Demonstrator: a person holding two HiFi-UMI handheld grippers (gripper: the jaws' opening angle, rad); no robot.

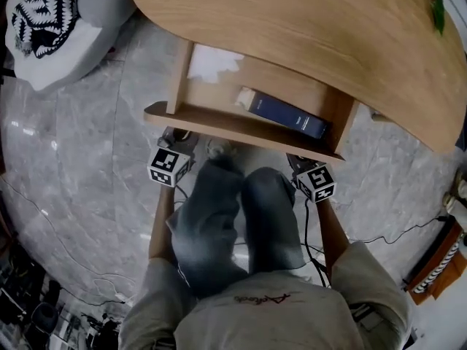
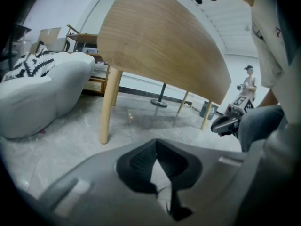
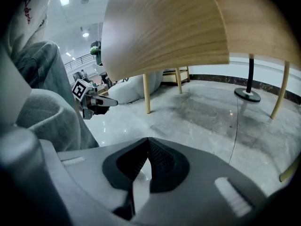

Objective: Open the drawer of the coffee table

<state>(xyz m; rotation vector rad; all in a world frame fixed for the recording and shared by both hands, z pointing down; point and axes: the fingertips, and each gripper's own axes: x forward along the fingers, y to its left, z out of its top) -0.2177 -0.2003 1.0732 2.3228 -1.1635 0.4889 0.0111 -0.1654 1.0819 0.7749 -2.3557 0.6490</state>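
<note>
Grey marble floor (image 1: pixel 87 195) under a light-wood oval coffee table (image 1: pixel 306 28), whose wooden drawer (image 1: pixel 219 119) stands pulled out toward the person's knees, with a white paper sheet (image 1: pixel 213 63) and a dark blue book (image 1: pixel 288 115) lying inside. Left gripper (image 2: pixel 157 147) and right gripper (image 3: pixel 148 147) sit low just in front of the drawer's front board, one near each end, both with jaws pressed together on nothing

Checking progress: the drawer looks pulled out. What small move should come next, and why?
Probably just back both away: the drawer already stands open, book showing inside, and the left gripper and right gripper hang shut and empty by its front.
</note>
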